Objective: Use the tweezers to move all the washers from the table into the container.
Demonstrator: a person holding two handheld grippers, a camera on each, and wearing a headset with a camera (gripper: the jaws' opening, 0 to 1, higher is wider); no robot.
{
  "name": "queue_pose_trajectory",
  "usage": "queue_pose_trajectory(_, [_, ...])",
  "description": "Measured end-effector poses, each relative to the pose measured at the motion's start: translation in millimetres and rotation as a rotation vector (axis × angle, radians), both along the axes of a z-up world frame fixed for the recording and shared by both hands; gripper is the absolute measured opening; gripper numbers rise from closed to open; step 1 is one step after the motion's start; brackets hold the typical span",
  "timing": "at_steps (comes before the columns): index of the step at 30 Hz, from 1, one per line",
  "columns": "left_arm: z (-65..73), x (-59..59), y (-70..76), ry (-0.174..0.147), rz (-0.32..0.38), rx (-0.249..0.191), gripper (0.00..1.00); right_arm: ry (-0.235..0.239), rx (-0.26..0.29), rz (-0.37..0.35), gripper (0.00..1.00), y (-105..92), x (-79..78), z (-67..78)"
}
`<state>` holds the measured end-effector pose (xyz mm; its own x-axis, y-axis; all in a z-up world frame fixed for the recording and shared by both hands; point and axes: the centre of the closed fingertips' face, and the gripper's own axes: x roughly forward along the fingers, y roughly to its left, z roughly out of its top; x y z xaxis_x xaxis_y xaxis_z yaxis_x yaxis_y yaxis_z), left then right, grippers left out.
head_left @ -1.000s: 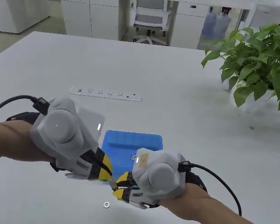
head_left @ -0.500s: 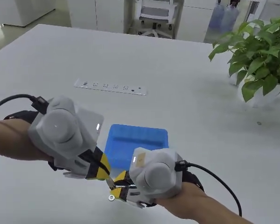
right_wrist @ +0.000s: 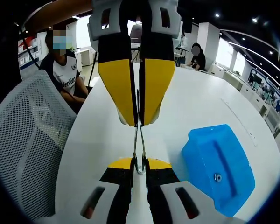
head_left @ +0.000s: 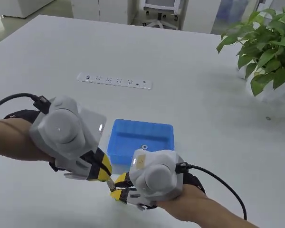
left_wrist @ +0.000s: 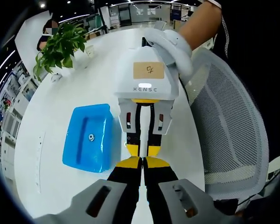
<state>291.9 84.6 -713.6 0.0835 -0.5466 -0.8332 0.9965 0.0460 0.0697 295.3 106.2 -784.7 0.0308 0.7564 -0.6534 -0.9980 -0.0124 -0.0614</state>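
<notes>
My left gripper (head_left: 104,172) is shut on the tweezers (right_wrist: 139,140), which reach toward my right gripper (head_left: 119,188). The two grippers meet tip to tip just in front of the blue container (head_left: 141,137). In the right gripper view my right gripper (right_wrist: 140,164) closes on the tweezers' thin legs, where a small ring-like shape sits; I cannot tell if it is a washer. The left gripper (right_wrist: 139,119) comes down from the top there. One washer (head_left: 144,147) lies in the container (left_wrist: 88,140).
A white power strip (head_left: 115,80) lies further back on the white table (head_left: 204,104). A potted plant (head_left: 266,42) stands at the far right. A mesh chair back (left_wrist: 233,140) is near the table's front edge.
The head camera has tilted, so the picture shifted. The loose washer seen on the table by the jaw tips earlier is now hidden under the right gripper. Both grippers stay together.
</notes>
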Motion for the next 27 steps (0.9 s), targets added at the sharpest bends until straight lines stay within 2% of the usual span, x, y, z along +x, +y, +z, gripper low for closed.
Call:
queue_pose_trajectory(7, [-5.4, -1.0, -0.2, 0.009, -0.001, 0.006, 0.06, 0.015, -0.005, 0.000, 0.11, 0.6, -1.7, -4.9])
queue_pose_trajectory(11, [-5.2, 2.6, -0.4, 0.009, 0.005, -0.005, 0.06, 0.018, 0.002, -0.003, 0.11, 0.7, -0.5, -4.9])
queue_pose_trajectory(27, [-7.6, 2.5, -2.0, 0.017, 0.000, -0.014, 0.06, 0.035, -0.005, -0.011, 0.09, 0.1, -1.2, -5.2])
